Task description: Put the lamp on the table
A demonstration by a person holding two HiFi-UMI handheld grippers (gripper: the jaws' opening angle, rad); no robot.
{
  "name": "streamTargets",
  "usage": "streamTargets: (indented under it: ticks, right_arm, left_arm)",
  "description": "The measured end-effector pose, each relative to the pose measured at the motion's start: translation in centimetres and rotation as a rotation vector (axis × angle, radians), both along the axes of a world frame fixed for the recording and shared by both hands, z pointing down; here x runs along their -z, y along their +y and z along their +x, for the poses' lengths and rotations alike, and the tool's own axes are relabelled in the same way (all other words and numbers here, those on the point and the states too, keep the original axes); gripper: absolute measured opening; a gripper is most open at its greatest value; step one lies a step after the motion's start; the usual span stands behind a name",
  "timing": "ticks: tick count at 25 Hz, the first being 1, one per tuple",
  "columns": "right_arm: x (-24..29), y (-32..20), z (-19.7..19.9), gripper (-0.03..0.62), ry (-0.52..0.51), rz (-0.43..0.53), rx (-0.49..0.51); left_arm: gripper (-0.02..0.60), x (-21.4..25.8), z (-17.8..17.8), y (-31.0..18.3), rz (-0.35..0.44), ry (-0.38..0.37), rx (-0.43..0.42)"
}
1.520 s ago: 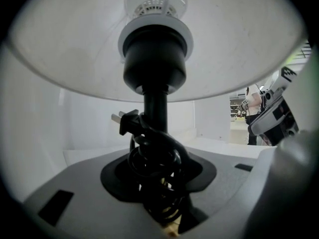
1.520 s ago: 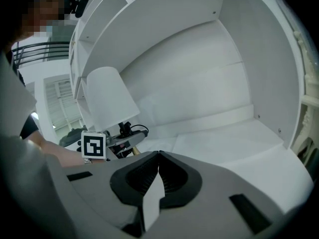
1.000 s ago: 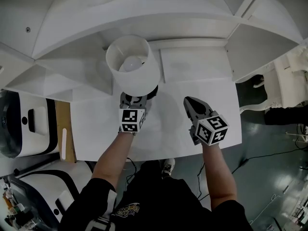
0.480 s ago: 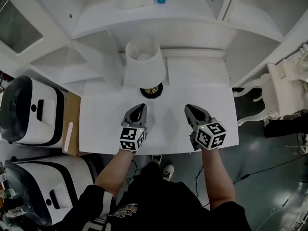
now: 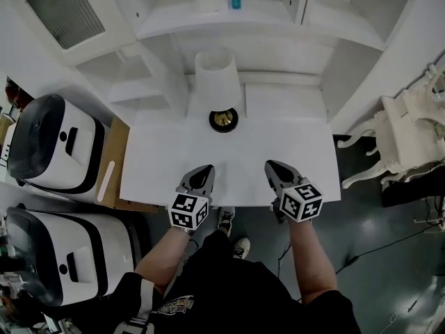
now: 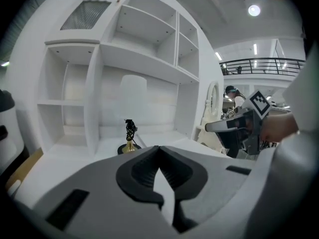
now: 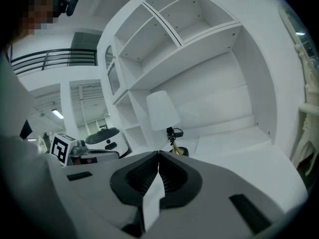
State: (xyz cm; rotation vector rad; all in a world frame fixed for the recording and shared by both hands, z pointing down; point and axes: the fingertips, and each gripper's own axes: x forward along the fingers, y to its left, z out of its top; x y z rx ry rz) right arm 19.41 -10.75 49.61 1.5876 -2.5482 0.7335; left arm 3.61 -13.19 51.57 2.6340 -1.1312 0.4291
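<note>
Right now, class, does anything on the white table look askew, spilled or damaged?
Nothing stands out. The lamp stands upright at the back of the table, apart from the left gripper and right gripper, both shut and empty.

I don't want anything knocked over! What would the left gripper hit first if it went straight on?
Most likely the lamp, standing almost straight ahead of the left gripper. The gripper tilts down a bit, so it might scrape the table first; depth is unclear.
</note>
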Motion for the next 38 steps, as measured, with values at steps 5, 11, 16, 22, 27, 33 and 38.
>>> streamTargets:
  ticks: [5,11,16,22,27,33,38]
  right_arm:
    - [-0.4,2.1,-1.3,0.026,-0.013,-0.019,0.012]
    - [-0.2,2.9,-3.6,0.026,-0.042,-0.022,0.003]
    - [-0.5,3.1,-6.9,0.026,-0.047,-0.031,-0.021]
    - [-0.6,3.4,-11.3,0.026,-0.045,-0.045,-0.088]
    - [-0.3,4.1,-13.8,0.026,-0.015,-0.040,-0.137]
    - [-0.5,4.9,-16.2,0.026,-0.010,-0.042,-0.182]
    - [-0.7,6.5,-17.3,0.026,0.002,-0.041,-0.204]
  left_arm:
    - [0.006,0.7,-0.9,3.6,-0.022,0.000,-0.019]
    - [0.006,1.0,-3.8,4.9,-0.039,0.002,-0.007]
    - [0.006,1.2,-6.5,5.1,-0.051,0.017,-0.043]
    - [0.006,1.2,-9.6,4.3,-0.060,0.034,-0.121]
    - [0.006,1.4,-11.2,3.8,-0.067,0.061,-0.177]
    - [0.006,0.8,-12.7,3.9,-0.096,0.070,-0.224]
    - [0.006,0.5,-13.3,5.0,-0.116,0.082,-0.248]
